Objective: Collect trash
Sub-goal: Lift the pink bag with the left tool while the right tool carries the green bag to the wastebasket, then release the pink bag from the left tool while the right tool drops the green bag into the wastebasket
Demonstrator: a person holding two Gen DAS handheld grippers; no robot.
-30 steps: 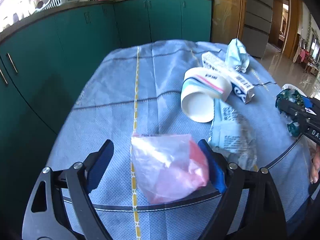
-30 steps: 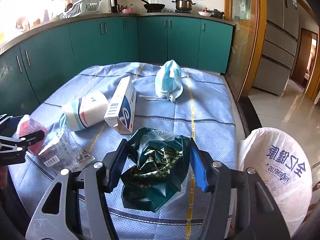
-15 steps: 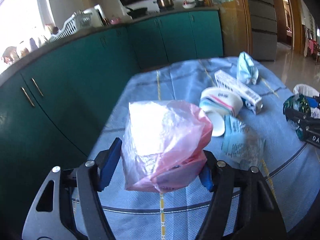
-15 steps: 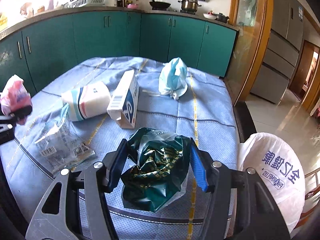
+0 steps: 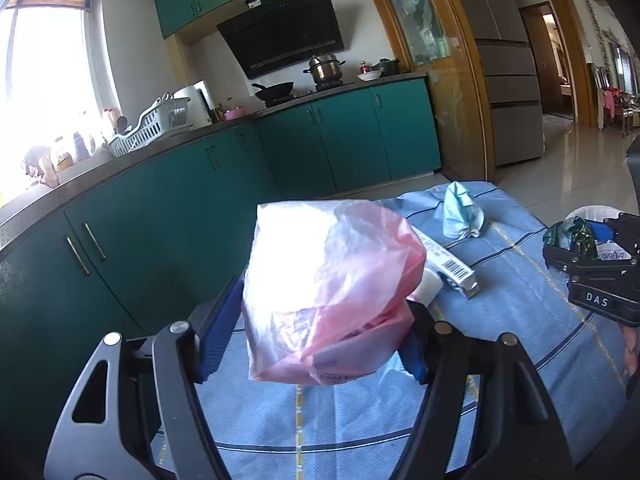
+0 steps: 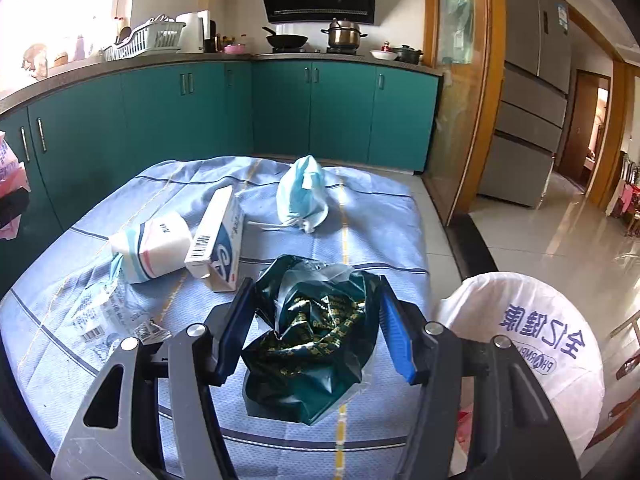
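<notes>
My left gripper (image 5: pixel 320 320) is shut on a crumpled pink plastic bag (image 5: pixel 332 288) and holds it in the air above the table's near left corner. That bag also shows at the left edge of the right wrist view (image 6: pixel 10 168). My right gripper (image 6: pixel 316 308) is shut on a dark green foil wrapper (image 6: pixel 316 332) just above the blue tablecloth (image 6: pixel 380 240). On the cloth lie a tipped paper cup (image 6: pixel 156 248), a white and blue carton (image 6: pixel 220 236), a blue face mask (image 6: pixel 302 196) and a clear plastic wrapper (image 6: pixel 100 312).
A white trash bag (image 6: pixel 532 344) with blue print stands open beside the table's right edge, below my right gripper. Teal kitchen cabinets (image 6: pixel 328 112) run behind and to the left of the table. A tiled floor (image 6: pixel 540 232) lies to the right.
My left gripper closed on the pink bag and lifted it off the cloth, tilting upward. The right gripper kept its hold on the green wrapper and barely moved.
</notes>
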